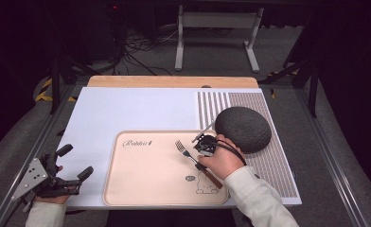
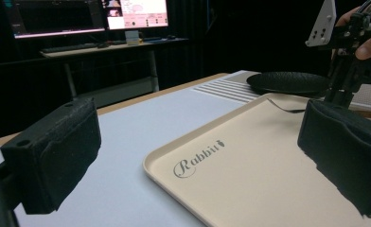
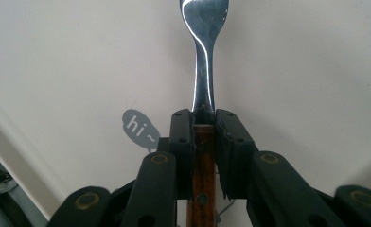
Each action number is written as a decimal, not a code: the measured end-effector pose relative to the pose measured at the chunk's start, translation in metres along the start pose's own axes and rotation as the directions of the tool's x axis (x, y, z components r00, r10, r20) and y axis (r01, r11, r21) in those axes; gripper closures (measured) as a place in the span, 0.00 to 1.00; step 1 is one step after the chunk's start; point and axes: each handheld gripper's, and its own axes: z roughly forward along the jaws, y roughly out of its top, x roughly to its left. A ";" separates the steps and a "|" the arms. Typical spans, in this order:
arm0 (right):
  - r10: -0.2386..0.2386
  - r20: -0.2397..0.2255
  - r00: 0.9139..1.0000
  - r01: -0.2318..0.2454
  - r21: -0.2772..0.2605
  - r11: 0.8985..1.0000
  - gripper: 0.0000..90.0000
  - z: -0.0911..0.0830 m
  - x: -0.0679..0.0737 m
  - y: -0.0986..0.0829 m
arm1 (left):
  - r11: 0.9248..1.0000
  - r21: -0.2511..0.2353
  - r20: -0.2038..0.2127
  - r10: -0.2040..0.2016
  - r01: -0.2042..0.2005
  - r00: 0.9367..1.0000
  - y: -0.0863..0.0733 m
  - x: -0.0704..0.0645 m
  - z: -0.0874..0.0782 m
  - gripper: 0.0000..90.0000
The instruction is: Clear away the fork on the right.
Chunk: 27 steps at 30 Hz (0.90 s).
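Note:
A fork [image 1: 186,151] with a wooden handle lies slantwise over the right half of a beige tray [image 1: 145,184] printed "Rabbit". My right gripper [image 1: 199,161], held by a hand, points straight down and is shut on the fork where its metal neck meets the wood. In the right gripper view the jaws [image 3: 205,127] clamp the handle, and the shiny neck of the fork [image 3: 205,71] runs upward over the tray. I cannot tell whether the fork touches the tray. My left gripper [image 1: 75,161] rests at the white board's left front corner, wide open and empty; its pads [image 2: 56,156] frame the tray [image 2: 250,189].
A dark grey domed round object [image 1: 242,128] sits on a striped mat [image 1: 278,165] just right of the tray, close behind the right hand. The white board [image 1: 127,109] spreads out behind and left of the tray. Metal frame rails run along both sides of the table.

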 end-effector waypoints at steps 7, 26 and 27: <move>0.002 -0.011 1.000 -0.002 0.014 1.000 0.87 0.005 0.000 0.000 | 1.000 -0.001 0.000 -0.001 0.001 1.000 0.000 0.000 0.000 0.01; 0.019 -0.020 1.000 -0.018 0.034 0.999 0.87 0.015 0.000 0.001 | 1.000 -0.004 0.000 -0.004 0.004 1.000 0.000 0.000 0.000 0.01; 0.023 -0.021 1.000 -0.022 0.037 0.999 0.87 0.015 0.000 0.001 | 1.000 -0.004 0.001 -0.003 0.003 1.000 0.000 0.000 0.000 0.01</move>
